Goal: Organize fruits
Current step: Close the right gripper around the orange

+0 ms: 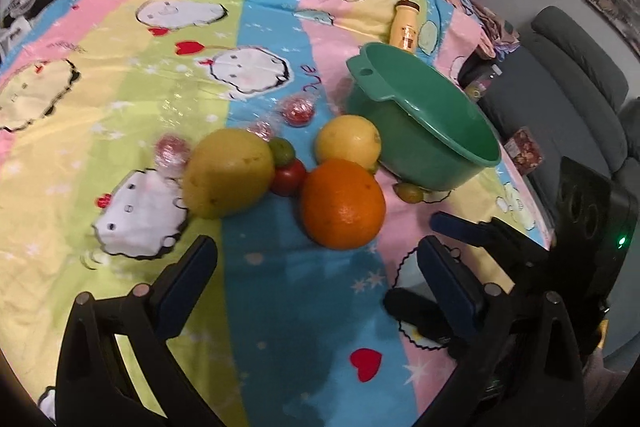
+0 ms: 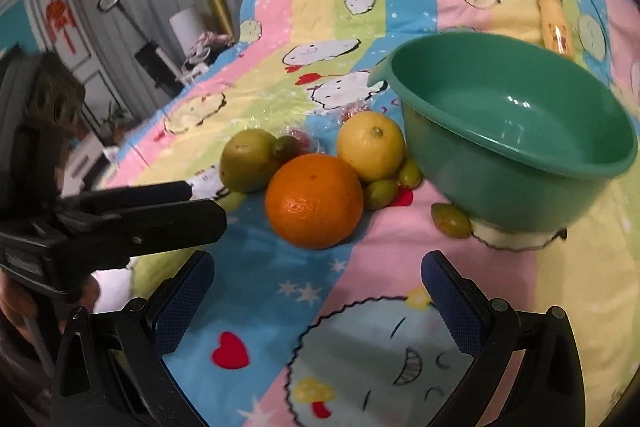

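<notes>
An orange (image 1: 342,203) (image 2: 314,201) lies on the cartoon-print cloth just ahead of both grippers. Behind it are a yellow lemon (image 1: 348,143) (image 2: 370,145), a large yellow-green fruit (image 1: 228,173) (image 2: 246,161), a small red tomato (image 1: 288,177) and small green fruits (image 2: 380,193) (image 1: 408,193). An empty green basin (image 1: 400,103) (image 2: 520,155) stands to the right of the fruit. My left gripper (image 1: 316,251) (image 2: 204,205) is open with nothing between its fingers, short of the orange. My right gripper (image 2: 318,267) is open too, with only cloth between its fingers.
Red balls in clear wrap (image 1: 298,111) (image 1: 172,151) lie behind the fruit. A cream bottle (image 1: 406,27) (image 2: 554,23) lies beyond the basin. The table ends at the right, where a grey sofa (image 1: 560,67) stands.
</notes>
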Motion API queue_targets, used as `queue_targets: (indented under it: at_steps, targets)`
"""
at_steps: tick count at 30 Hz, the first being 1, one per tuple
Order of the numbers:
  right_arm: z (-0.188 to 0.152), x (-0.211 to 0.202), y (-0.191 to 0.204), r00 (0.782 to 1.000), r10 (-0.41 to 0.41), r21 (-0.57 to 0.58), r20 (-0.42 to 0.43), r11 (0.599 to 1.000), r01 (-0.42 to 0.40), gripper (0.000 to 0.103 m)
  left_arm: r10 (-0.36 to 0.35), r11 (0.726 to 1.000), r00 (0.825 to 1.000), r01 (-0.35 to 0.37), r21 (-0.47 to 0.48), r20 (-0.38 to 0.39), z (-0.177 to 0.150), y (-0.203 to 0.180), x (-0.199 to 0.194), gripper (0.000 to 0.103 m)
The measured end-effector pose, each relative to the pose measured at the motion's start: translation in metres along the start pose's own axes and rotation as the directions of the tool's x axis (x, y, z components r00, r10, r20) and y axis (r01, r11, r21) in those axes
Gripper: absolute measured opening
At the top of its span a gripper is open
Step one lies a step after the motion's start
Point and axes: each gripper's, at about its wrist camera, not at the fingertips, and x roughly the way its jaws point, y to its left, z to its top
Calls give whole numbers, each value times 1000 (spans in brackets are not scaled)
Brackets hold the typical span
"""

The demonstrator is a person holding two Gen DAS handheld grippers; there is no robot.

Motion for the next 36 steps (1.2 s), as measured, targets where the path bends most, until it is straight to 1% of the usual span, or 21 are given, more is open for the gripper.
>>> queue_targets:
  at_steps: [3, 6, 8, 9, 10, 11, 12, 15, 18, 19, 20, 21, 24, 27, 29, 33, 36]
  targets:
    - [3, 8, -2, 999, 34, -7, -6, 999, -34, 103, -41, 998, 999, 40, -40, -21, 2, 3, 8, 88]
    - [7, 16, -5, 997, 76, 16, -3, 997, -76, 102, -49, 998, 998, 48, -44, -29, 5, 2, 13, 81]
    - [9, 22, -6, 997, 83, 24, -3, 996, -83, 98, -64, 997, 997, 63, -46, -37, 7, 2, 17, 78]
    - [10, 24, -7, 996, 84, 30, -3, 996, -84, 97, -68, 997, 997, 66, -44, -39, 8, 1, 18, 76]
    - [11, 27, -8, 996, 88, 36, -6, 995, -88, 95, -70, 997, 997, 68, -40, -42, 10, 2, 21, 74]
    - [13, 30, -8, 995, 97, 41, -3, 994, -97, 89, -72, 997, 996, 70, -40, -46, 11, 1, 23, 73]
    - [14, 32, -9, 994, 110, 46, -7, 993, -109, 87, -75, 996, 996, 73, -42, -49, 12, 1, 25, 72]
    - [18, 36, -10, 996, 93, 40, -6, 995, -93, 87, -84, 996, 995, 82, -45, -53, 15, 1, 30, 69]
    - [20, 40, -12, 994, 106, 49, -8, 993, -105, 87, -89, 995, 994, 86, -49, -57, 18, 2, 34, 68]
    - [21, 41, -12, 994, 112, 50, -11, 993, -111, 85, -93, 995, 994, 90, -54, -62, 18, 3, 35, 65]
    - [21, 42, -11, 993, 119, 49, -14, 992, -118, 80, -99, 994, 993, 95, -58, -64, 19, 3, 36, 61]
    - [22, 43, -11, 992, 125, 47, -20, 991, -124, 78, -105, 993, 992, 102, -59, -67, 19, 3, 37, 58]
    - [22, 45, -10, 993, 114, 45, -27, 993, -112, 77, -111, 992, 991, 106, -66, -71, 19, 3, 40, 58]
    - [21, 45, -11, 994, 108, 53, -29, 993, -106, 75, -107, 992, 992, 103, -67, -65, 18, 2, 39, 57]
    - [22, 45, -11, 996, 87, 49, -33, 995, -85, 68, -105, 993, 992, 101, -68, -63, 18, 1, 40, 57]
    - [21, 43, -10, 996, 84, 50, -21, 995, -83, 68, -99, 994, 993, 96, -58, -59, 17, -2, 37, 56]
    - [18, 38, -8, 995, 99, 60, -14, 993, -98, 67, -93, 995, 994, 90, -50, -56, 16, -6, 30, 56]
